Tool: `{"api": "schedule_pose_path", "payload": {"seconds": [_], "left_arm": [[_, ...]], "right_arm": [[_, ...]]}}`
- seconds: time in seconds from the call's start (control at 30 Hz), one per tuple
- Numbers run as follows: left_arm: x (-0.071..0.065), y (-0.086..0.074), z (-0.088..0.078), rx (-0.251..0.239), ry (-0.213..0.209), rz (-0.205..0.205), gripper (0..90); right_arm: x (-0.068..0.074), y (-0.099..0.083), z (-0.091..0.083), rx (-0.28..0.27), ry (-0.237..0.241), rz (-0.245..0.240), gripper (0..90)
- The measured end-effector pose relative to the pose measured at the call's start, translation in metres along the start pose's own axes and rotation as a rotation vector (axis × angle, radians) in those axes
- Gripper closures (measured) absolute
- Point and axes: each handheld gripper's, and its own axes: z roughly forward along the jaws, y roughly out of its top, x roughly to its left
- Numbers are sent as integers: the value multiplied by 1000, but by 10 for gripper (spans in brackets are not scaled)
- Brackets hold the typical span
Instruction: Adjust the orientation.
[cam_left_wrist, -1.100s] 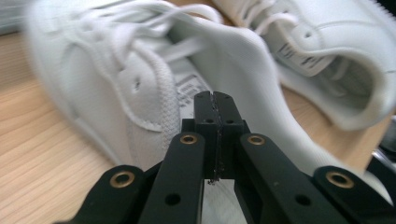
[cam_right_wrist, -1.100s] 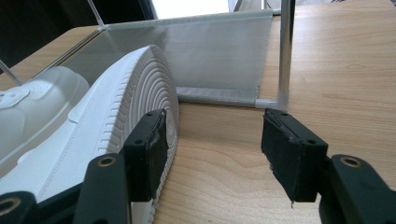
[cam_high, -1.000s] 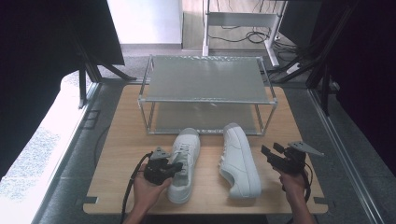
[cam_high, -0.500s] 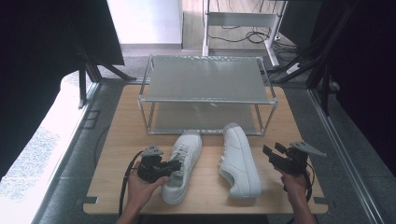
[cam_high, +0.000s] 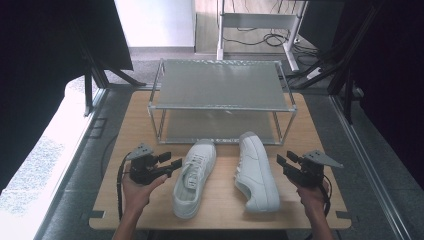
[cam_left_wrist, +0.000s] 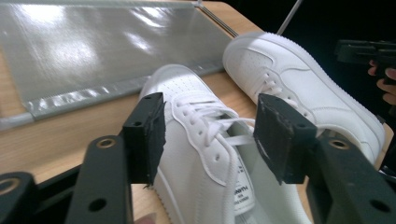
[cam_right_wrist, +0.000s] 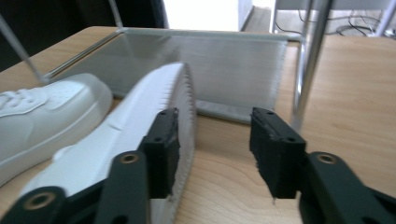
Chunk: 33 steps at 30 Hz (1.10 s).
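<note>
Just in front of the two-tier metal rack (cam_high: 220, 92), on the wooden table (cam_high: 350, 200), two white sneakers lie side by side with their toes pointing at the rack's lower shelf. The left sneaker (cam_high: 194, 176) stands upright on its sole, laces up, its toe just short of the shelf edge; the right sneaker (cam_high: 256, 171) lies tipped on its side, its toothed sole edge facing away from its mate.

The left gripper (cam_high: 169, 162) sits on the far side of the left sneaker from its mate, jaws spread wide and holding nothing; in the left gripper view the laces and tongue of that shoe (cam_left_wrist: 210, 154) lie between and just beyond the pads. The right gripper (cam_high: 283, 162) hangs just outside the right sneaker, jaws likewise apart and empty, with the rubber sole (cam_right_wrist: 140, 140) close beside one pad.

Both shoes look light, with a smooth leather-like upper that may slide under hard pads. The upper probably gives when squeezed, while the sole and heel counter seem stiff. The collar at the heel, or the sidewall near the opening, would likely give the firmest hold; loose laces could snag a jaw
</note>
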Motion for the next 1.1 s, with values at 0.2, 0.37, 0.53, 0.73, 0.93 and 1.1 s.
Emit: {"api": "schedule_pose_path", "payload": {"seconds": [0.2, 0.37, 0.53, 0.73, 0.93, 1.1], "left_arm": [[2, -2, 8, 29, 1, -2, 411], [-2, -4, 15, 76, 5, -10, 414], [1, -4, 12, 74, 15, -23, 415], [4, -6, 15, 111, 17, -38, 419], [4, -7, 16, 122, 13, -38, 420], [6, -7, 14, 128, 16, -45, 420]], "right_arm": [[20, 3, 3, 41, 76, -76, 723], [53, 6, 7, 92, 137, -206, 856], [77, 5, 16, 128, 189, -272, 897], [100, -6, 28, 195, 206, -372, 898], [115, -15, 35, 250, 193, -444, 900], [113, -15, 35, 275, 166, -445, 900]]}}
